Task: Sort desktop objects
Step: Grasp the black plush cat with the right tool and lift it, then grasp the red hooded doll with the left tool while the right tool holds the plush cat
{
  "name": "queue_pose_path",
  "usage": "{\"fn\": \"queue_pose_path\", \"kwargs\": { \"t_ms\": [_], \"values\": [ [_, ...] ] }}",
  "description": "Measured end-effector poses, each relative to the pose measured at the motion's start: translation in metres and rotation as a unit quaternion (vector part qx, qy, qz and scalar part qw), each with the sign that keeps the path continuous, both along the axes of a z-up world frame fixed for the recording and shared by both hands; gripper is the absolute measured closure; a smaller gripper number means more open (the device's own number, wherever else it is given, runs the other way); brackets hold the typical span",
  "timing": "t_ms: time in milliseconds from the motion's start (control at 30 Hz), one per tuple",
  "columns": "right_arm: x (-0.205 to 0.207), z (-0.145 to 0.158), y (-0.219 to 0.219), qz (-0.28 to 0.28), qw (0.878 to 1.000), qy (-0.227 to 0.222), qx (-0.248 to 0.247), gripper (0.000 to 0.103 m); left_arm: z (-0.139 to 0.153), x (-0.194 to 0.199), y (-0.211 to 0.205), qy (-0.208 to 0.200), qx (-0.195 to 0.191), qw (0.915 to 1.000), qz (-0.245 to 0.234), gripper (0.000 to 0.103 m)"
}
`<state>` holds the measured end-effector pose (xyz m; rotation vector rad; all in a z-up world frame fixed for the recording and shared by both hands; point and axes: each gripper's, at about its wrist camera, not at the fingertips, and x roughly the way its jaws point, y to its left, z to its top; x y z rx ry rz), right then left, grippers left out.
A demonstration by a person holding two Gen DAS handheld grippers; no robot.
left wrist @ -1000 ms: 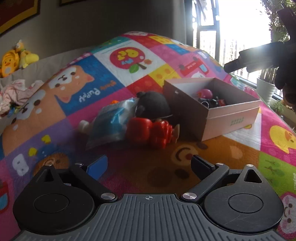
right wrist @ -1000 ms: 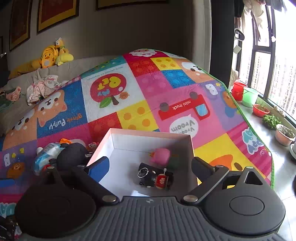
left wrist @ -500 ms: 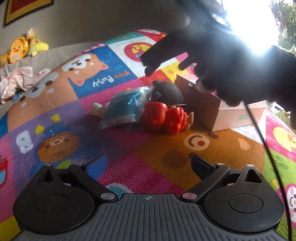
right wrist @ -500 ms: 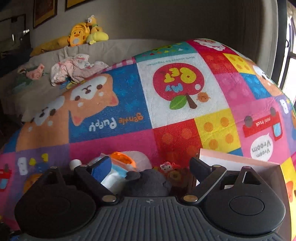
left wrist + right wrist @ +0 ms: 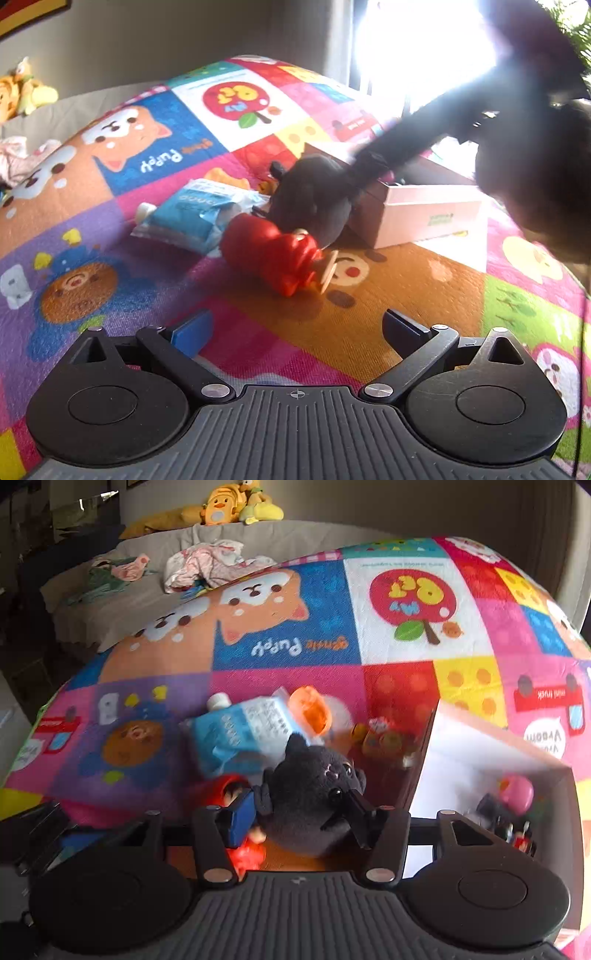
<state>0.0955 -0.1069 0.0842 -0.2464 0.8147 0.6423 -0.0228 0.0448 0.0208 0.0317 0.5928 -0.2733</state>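
Observation:
A black plush toy (image 5: 314,794) lies on the colourful play mat between my right gripper's fingers; my right gripper (image 5: 299,812) is closed against its sides. The plush also shows in the left wrist view (image 5: 310,199), with the right gripper's dark arm over it. A red toy figure (image 5: 273,251) lies in front of the plush. A blue pouch (image 5: 199,210) lies to its left. A pink cardboard box (image 5: 424,214) stands to the right and holds a pink ball (image 5: 517,790) and small dark toys. My left gripper (image 5: 295,332) is open and empty, low over the mat.
An orange-capped item (image 5: 310,709) and small figurines (image 5: 380,738) lie behind the plush by the box. A grey sofa (image 5: 155,590) with clothes and yellow plush toys stands beyond the mat. A bright window is to the right.
My right gripper has swung from over the box down to the black plush and closed on it. My left gripper has moved closer to the red figure.

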Motion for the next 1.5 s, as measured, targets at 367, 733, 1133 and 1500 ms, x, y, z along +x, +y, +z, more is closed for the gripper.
{"fn": "queue_pose_path", "kwargs": {
  "t_ms": [367,733,1133,1500],
  "values": [
    [-0.03,0.013,-0.031,-0.021,0.994,-0.103,0.016,0.034,0.0,0.007,-0.008,0.025,0.032,0.9985,0.036,0.002],
    [-0.013,-0.037,0.006,0.015,0.996,-0.088,-0.024,0.036,0.011,0.008,0.026,0.025,0.03,0.9976,0.057,0.002],
    [-0.097,-0.018,-0.105,-0.042,0.996,-0.075,0.01,0.04,0.018,0.054,-0.01,0.005,0.03,0.9987,0.039,0.002],
    [-0.115,-0.021,-0.176,-0.183,0.977,-0.091,0.058,0.03,-0.008,0.087,-0.034,0.007,0.134,0.9893,0.059,0.029]
  ]
}}
